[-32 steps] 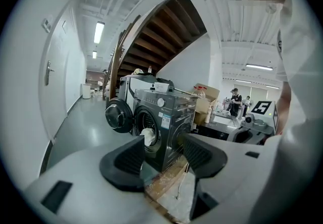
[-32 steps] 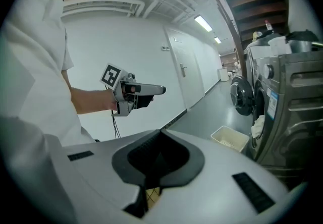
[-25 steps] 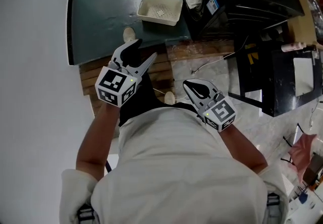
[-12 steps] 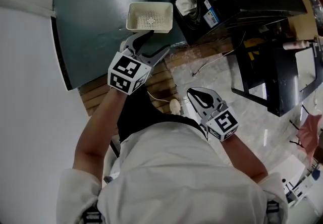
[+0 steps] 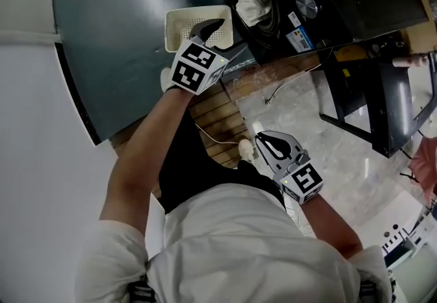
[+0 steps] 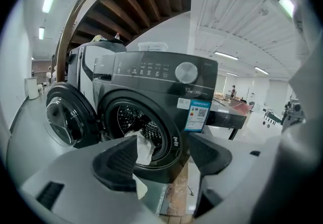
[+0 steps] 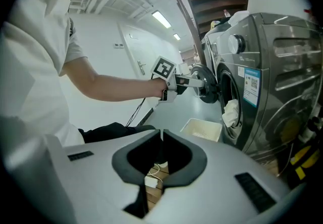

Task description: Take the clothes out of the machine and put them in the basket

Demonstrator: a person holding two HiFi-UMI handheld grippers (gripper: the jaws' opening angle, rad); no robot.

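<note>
The white cloth [image 6: 144,148] hanging from the machine [image 6: 151,74] mouth lies ahead of the nearer left tool [image 6: 164,157], its empty jaws just spread wider; the right tool [image 7: 160,155] is pressed together.

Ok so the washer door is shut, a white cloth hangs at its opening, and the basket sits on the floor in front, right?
Not quite: the washer door is swung open, as the left gripper view shows. The white cloth does hang at the opening, and the basket sits on the floor in front.
</note>
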